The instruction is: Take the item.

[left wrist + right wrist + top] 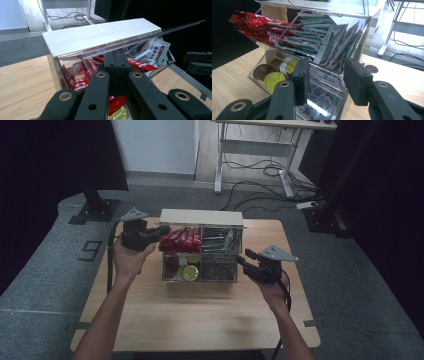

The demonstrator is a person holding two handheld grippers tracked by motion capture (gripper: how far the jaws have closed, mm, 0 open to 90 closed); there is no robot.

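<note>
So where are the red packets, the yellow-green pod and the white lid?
red packets (181, 239), high view, middle of the bundle in the box's back left compartment
yellow-green pod (272, 80), right gripper view, its foil top
white lid (100, 35), left gripper view, middle of its flat top

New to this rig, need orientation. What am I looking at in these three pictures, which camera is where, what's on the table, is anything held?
No robot arm here: a person holds a two-fingered hand gripper in each hand. The high view looks down from above the person's side; the other two cameras ride on the grippers and look along their black fingers.

On the wooden table stands a clear acrylic organizer with a white lid raised. Its upper tier holds red stick sachets and green-and-white sachets; the lower holds coffee capsules and dark packets.

The left gripper is shut at the organizer's upper left corner; its view suggests the fingers pinch the lid's clear edge, though that is hard to confirm. The right gripper is open near the organizer's right side, holding nothing.
</note>
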